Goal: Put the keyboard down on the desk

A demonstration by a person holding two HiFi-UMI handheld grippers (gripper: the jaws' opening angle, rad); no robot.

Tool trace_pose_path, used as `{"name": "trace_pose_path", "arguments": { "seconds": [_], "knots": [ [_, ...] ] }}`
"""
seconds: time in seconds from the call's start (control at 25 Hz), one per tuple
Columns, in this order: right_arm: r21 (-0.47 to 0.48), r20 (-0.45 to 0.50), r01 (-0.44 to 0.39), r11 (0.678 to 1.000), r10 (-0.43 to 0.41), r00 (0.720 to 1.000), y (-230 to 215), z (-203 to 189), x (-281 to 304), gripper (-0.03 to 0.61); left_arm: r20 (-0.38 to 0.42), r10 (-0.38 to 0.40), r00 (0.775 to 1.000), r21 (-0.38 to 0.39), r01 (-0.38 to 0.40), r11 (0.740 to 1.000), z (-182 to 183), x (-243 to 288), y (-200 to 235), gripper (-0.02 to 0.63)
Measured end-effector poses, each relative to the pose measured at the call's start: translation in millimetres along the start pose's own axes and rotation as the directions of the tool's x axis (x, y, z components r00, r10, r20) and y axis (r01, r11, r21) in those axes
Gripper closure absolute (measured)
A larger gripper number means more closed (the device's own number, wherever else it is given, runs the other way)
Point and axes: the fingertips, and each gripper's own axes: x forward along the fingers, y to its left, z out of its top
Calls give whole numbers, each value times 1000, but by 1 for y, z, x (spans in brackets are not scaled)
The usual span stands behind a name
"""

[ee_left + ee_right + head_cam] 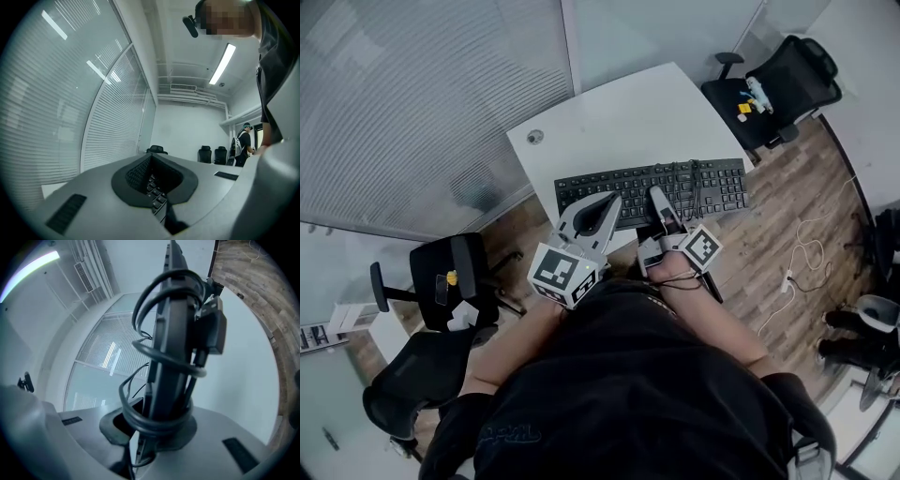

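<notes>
Black keyboard is held by both grippers along its near long edge, over the near edge of the white counter. Whether it rests on the counter cannot be told.

Left gripper: fingers pinching the keyboard's edge, keys showing between them.

Right gripper: fingers pinching the keyboard together with loops of its cable, which is wound round the body.
</notes>
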Motion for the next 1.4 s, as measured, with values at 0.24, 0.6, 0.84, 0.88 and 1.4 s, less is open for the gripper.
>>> {"name": "trace_pose_path", "arguments": {
  "seconds": [0.24, 0.6, 0.84, 0.88, 1.4],
  "knots": [
    [10, -56, 1, 1000, -1, 998, 0, -20, 13, 499, 3, 42, 999, -18, -42, 999, -4, -11, 13, 598],
    [22, -95, 10, 1000, -8, 995, -6, -19, 28, 499, -1, 87, 996, -20, -87, 996, -3, -8, 22, 598],
    [33, -129, 35, 999, -30, 991, -19, -27, 51, 499, -8, 114, 993, -38, -114, 993, -6, -5, 46, 598],
    [34, -132, 36, 999, -31, 991, -21, -26, 52, 499, -10, 118, 993, -41, -118, 992, -7, -3, 46, 598],
    [84, -183, 80, 993, -63, 981, -51, -8, 88, 499, -72, 172, 982, -70, -177, 982, -19, 38, 73, 598]
  ]
}}
